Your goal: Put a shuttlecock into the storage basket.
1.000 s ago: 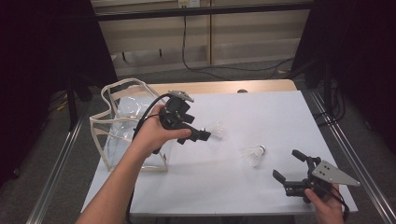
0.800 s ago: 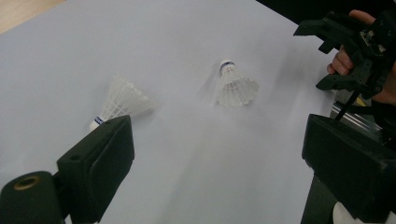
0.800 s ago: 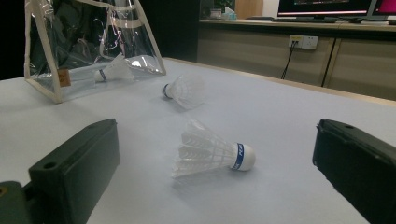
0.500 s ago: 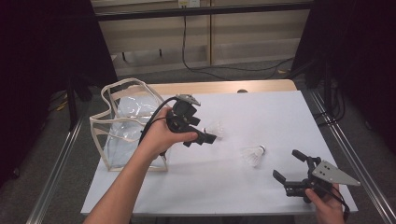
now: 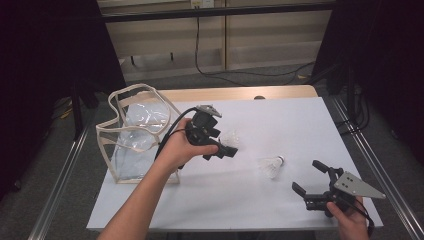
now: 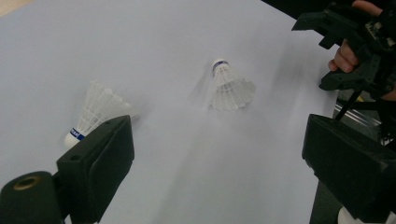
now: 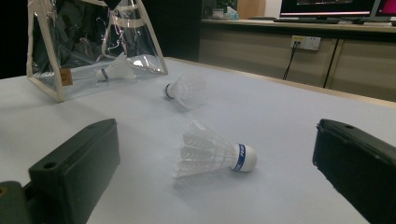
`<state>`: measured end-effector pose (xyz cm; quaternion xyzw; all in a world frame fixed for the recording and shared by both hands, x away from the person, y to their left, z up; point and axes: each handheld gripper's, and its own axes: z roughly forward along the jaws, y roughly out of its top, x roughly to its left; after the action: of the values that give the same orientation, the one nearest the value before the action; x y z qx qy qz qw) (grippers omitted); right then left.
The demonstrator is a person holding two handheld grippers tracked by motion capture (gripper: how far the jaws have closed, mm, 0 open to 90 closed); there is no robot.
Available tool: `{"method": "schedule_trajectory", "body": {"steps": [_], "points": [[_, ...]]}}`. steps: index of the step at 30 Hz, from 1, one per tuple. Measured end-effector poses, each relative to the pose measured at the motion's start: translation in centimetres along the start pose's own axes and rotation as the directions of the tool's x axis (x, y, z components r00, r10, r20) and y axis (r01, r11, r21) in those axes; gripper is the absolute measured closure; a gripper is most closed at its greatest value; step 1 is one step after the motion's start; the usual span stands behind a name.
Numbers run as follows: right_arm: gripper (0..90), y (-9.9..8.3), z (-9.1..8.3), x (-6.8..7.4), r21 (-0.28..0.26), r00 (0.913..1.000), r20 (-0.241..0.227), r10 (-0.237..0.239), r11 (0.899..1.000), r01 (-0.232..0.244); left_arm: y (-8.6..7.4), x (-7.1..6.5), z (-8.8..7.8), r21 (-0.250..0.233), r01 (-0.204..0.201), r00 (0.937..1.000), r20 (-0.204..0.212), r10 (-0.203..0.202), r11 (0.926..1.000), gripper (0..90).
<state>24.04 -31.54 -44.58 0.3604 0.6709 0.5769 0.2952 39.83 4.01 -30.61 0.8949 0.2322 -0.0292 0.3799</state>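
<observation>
Near shuttlecock (image 5: 231,137) lies on the white worktop (image 5: 280,120), just beside the left claw (image 5: 226,150); in the left gripper view it sits at the left jaw, cork toward the camera. Left claw wide apart, empty. Since 1.0 s ago it has swung from beside the bag (image 5: 135,135) out and right, over this shuttlecock: likely lining up a pick. Second shuttlecock (image 5: 271,166) lies farther right, near the right claw (image 5: 311,181). Right claw apart, empty, unmoved at the worktop's corner. 1 shuttlecock (image 7: 114,69) already in the bag.
</observation>
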Motion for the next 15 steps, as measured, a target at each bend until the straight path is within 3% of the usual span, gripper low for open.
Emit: {"method": "schedule_trajectory", "body": {"steps": [12,13,15], "points": [[0.7,0.0,0.3,0.1,-0.002,1.0,-0.007,-0.003,1.0,0.003,-0.5,0.0,1.4,-0.017,0.014,0.9997,0.019,-0.014,0.9998,9.2],[0.7,0.0,0.3,0.1,-0.002,0.9999,-0.01,-0.002,1.0,0.002,-0.6,-0.1,1.4,-0.009,0.01,0.9999,-0.001,-0.01,0.9999,9.2],[0.7,0.0,0.4,0.1,0.0,1.0,-0.01,-0.001,1.0,0.001,-0.7,0.0,1.5,-0.016,0.011,0.9998,0.02,-0.011,0.9998,9.2]]}}
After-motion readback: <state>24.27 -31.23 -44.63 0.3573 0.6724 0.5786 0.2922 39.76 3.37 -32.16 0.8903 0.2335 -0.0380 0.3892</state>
